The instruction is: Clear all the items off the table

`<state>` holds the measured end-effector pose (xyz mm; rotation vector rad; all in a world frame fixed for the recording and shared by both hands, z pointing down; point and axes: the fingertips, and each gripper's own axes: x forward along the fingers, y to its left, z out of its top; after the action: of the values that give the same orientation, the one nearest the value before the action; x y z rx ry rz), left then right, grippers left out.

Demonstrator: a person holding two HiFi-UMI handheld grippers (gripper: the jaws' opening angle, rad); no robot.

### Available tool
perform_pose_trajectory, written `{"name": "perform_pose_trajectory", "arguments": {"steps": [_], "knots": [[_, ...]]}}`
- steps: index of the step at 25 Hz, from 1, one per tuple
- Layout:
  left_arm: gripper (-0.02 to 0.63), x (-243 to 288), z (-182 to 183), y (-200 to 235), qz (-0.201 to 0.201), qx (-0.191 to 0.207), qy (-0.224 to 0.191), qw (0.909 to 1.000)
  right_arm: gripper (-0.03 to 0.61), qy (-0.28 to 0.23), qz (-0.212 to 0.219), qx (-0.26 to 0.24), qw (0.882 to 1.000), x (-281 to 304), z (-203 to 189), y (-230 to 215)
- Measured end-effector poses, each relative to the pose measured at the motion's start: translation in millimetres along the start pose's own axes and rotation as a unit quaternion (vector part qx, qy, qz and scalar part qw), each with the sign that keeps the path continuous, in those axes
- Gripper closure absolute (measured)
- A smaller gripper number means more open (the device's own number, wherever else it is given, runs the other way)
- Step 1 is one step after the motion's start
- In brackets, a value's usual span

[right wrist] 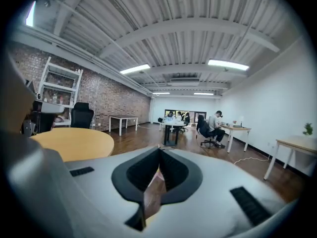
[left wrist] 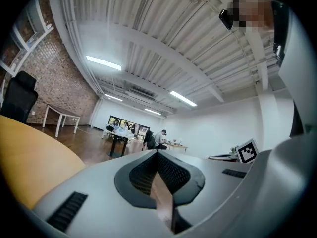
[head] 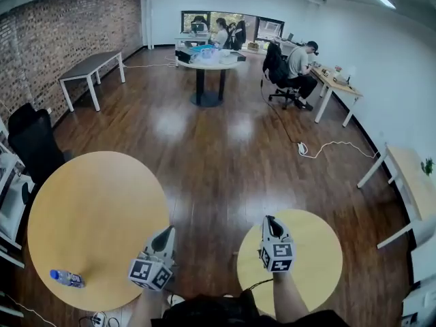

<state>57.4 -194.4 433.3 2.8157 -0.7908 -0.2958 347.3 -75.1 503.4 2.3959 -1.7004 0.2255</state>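
A small clear water bottle (head: pixel 67 278) with a blue label lies on its side near the front left rim of the large round wooden table (head: pixel 95 210). My left gripper (head: pixel 166 234) hovers over that table's right edge, jaws shut and empty, well to the right of the bottle. My right gripper (head: pixel 268 221) is held over the left part of a smaller round wooden table (head: pixel 317 257), also shut with nothing in it. In the left gripper view the left gripper (left wrist: pixel 157 153) points out across the room, the table's rim (left wrist: pixel 29 157) at its left. The right gripper (right wrist: pixel 159 149) looks level into the room.
A black office chair (head: pixel 30 145) stands left of the large table, with white shelving beside it. Dark wood floor stretches ahead. Further off are a round table with people (head: pixel 204 63), a seated person (head: pixel 298 65) at a desk, a floor cable (head: pixel 330 147) and a white desk (head: pixel 409 179).
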Motion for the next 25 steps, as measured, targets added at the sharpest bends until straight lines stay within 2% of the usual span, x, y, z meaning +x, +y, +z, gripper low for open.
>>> {"name": "perform_pose_trajectory", "arguments": {"steps": [6, 10, 18, 25], "knots": [[0.614, 36.6, -24.8, -61.1, -0.055, -0.01, 0.018, 0.9983, 0.575, -0.004, -0.06, 0.021, 0.998, -51.9, -20.4, -65.5], [0.614, 64.6, -55.9, -117.6, -0.119, -0.032, 0.042, 0.9915, 0.575, 0.001, -0.13, 0.03, 0.991, -105.0, -41.9, -119.6], [0.614, 112.4, -109.6, -230.7, -0.242, -0.056, 0.082, 0.9651, 0.575, 0.017, -0.28, 0.052, 0.958, -228.2, -82.7, -211.9], [0.614, 133.9, -139.1, -290.9, -0.323, -0.06, 0.113, 0.9376, 0.574, 0.025, -0.369, 0.075, 0.926, -297.0, -108.5, -240.3]]}}
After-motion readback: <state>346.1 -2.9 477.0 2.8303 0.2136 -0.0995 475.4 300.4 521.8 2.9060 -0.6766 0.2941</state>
